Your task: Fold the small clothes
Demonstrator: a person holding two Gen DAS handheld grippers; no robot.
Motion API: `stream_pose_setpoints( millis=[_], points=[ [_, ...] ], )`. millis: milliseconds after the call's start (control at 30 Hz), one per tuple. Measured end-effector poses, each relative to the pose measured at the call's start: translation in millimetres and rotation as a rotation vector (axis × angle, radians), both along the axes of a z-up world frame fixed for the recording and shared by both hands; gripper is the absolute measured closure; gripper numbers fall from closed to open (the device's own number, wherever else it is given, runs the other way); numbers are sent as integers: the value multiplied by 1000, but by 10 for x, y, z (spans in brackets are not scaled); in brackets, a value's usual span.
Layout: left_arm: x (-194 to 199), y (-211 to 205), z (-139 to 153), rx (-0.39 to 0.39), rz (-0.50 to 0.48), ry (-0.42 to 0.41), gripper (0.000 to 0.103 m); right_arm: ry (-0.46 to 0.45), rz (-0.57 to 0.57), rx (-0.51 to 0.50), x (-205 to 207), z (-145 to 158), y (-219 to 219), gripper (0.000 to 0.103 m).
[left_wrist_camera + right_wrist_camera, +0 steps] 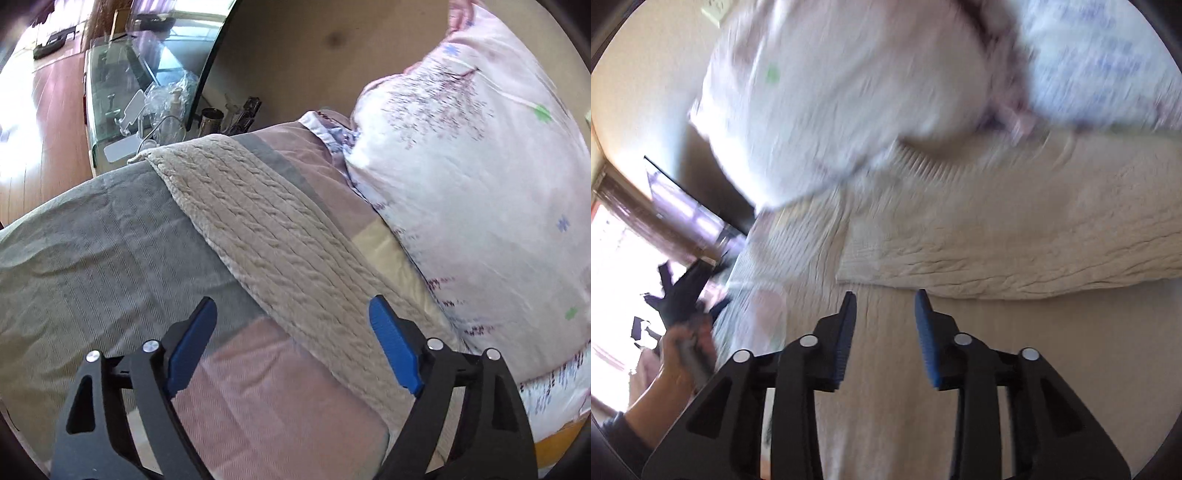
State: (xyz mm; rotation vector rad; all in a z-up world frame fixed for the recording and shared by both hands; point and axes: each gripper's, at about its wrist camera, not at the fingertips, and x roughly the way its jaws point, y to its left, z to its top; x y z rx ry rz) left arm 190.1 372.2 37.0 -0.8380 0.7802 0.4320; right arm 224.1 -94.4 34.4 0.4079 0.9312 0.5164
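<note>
My left gripper is open wide and empty, hovering over a bed with a grey and pink striped cover. A beige cable-knit blanket lies across the bed just ahead of its fingers. My right gripper is open and empty above the beige bed surface, in front of the knit blanket's edge. The right wrist view is blurred by motion. The left gripper and the hand holding it show at the left of that view. I see no small garment that I can single out.
A large pink patterned pillow leans against the wall at the right; it also shows blurred in the right wrist view. A glass side table with clutter stands beyond the bed, by a wooden floor. A bright window is at left.
</note>
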Motion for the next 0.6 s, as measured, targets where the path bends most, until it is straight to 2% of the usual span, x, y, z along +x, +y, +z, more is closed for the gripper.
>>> stream_pose_setpoints(
  millis=[33,100,200,300,333,400,433,500,567,600],
  points=[
    [40,86,-40,-22,15,5,26,9,-3,-2,-41,-30,8,57],
    [115,287,-140,-72,43,7,31,9,-48,-56,-107,-64,-118,35],
    [159,519,-201,-109,88,-23,34,34,-141,-106,-151,-116,-430,33],
    [242,719,-225,-127,120,-27,43,102,-281,-111,-182,-223,-948,31],
    [266,769,-227,-126,129,-23,49,115,-306,-106,-199,-257,-1077,31],
    [325,848,-238,-121,148,9,71,133,-345,-102,-261,-328,-1207,31],
    [362,863,-236,-110,150,36,92,137,-359,-101,-321,-354,-1254,31],
    [434,799,-117,-38,126,66,95,144,-365,-101,-409,-391,-1311,30],
    [579,406,234,153,-12,59,97,145,-357,-102,-443,-409,-1296,30],
    [677,64,447,284,-128,52,97,144,-356,-102,-497,-384,-1354,30]
  ],
)
